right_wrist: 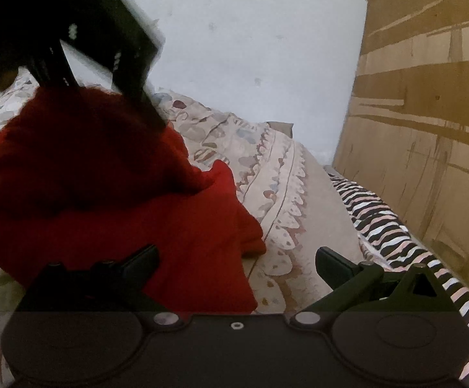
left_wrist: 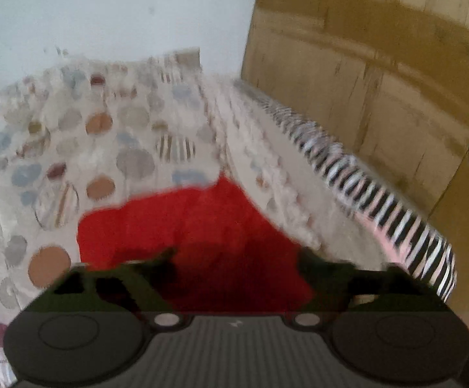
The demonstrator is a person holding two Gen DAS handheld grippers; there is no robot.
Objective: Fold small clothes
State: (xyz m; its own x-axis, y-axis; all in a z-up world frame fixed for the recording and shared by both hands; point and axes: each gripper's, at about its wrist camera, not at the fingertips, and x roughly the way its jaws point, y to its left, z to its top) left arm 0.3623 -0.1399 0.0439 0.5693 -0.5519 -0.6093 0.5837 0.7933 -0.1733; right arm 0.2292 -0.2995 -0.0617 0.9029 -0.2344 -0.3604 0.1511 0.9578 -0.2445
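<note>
Both grippers (left_wrist: 236, 255) (right_wrist: 236, 255) gape empty over rumpled, half-folded red garment (right_wrist: 111, 194)

The left gripper (left_wrist: 236, 255) has two dark olive-black fingers on a dark grey ribbed body, with two round discs, two silver screws and a small pale mark. The right gripper (right_wrist: 237, 255) looks the same, but its body is smooth and black with a small ring.

- our left gripper (left_wrist: 236, 255) sits over the garment (left_wrist: 186, 242), which lies on the bedspread (left_wrist: 73, 135)
- our right gripper (right_wrist: 236, 258) straddles the garment's right edge
- striped cloth (right_wrist: 396, 242) right of bedspread, cardboard (right_wrist: 428, 129) beyond it
- wall (right_wrist: 250, 48) behind the bed
</note>
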